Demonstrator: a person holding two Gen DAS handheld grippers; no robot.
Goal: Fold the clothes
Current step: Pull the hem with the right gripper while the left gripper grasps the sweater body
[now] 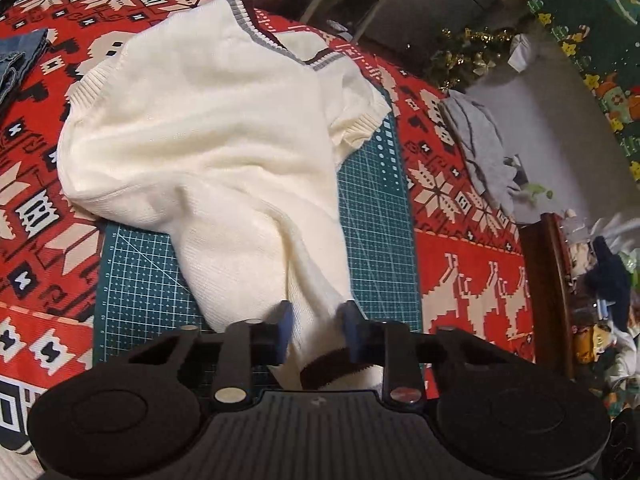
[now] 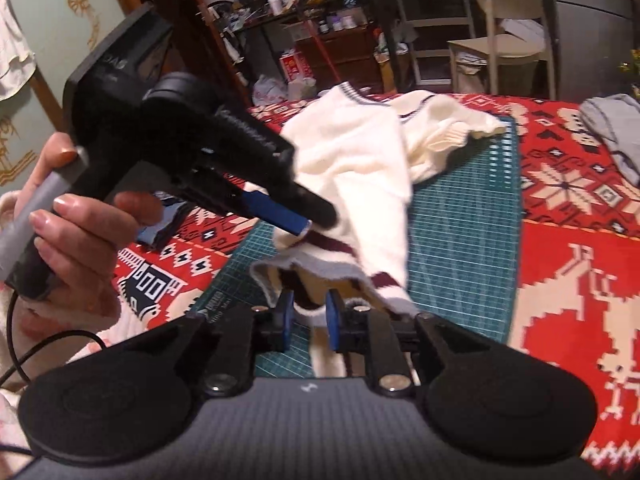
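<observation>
The cream sweater [image 1: 208, 136] lies on the green mat [image 1: 136, 280], its length running toward the upper left of the frame, while the left gripper [image 1: 316, 320] and right gripper [image 2: 308, 316] both pinch its striped hem at the bottom centre.

Bare green gridded cutting mat [image 1: 140, 280] lay open left of my fingers, cream knitted sweater [image 1: 208, 128] heaped ahead, crumpled grey garment [image 1: 476, 148] blocking right.
</observation>
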